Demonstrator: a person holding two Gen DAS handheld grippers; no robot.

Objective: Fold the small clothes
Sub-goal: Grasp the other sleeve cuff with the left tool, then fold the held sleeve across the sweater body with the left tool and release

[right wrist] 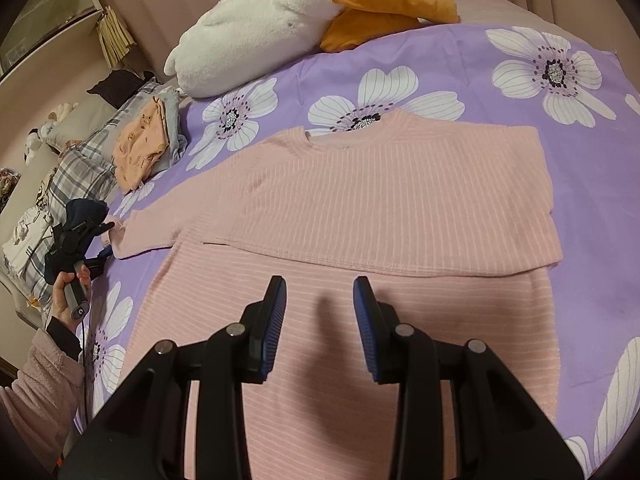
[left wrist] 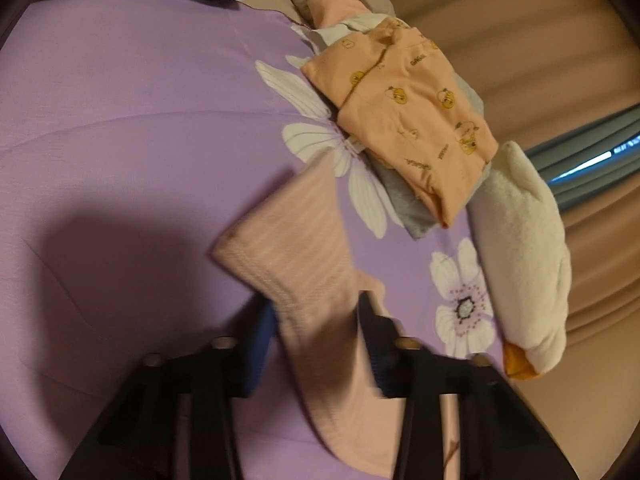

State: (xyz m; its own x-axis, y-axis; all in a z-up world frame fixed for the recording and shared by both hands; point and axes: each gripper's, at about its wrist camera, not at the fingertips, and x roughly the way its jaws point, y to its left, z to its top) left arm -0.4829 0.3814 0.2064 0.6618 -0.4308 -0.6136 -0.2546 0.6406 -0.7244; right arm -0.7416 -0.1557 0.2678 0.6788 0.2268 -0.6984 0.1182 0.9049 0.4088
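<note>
A pink striped shirt (right wrist: 384, 208) lies flat on the purple flowered sheet (right wrist: 580, 152), its right part folded over the body. My right gripper (right wrist: 320, 296) hovers open and empty over the shirt's lower half. My left gripper (left wrist: 316, 320) has the shirt's left sleeve (left wrist: 296, 240) between its fingers, which stand fairly wide apart; the view is blurred. In the right wrist view the left gripper (right wrist: 106, 228) is at the sleeve cuff at the far left.
A stack of folded clothes with an orange printed top (left wrist: 412, 116) lies on the sheet. A white plush goose (right wrist: 264, 20) lies beside it. Plaid pillows (right wrist: 80, 168) are at the left. The bed's beige edge (left wrist: 560, 60) lies beyond.
</note>
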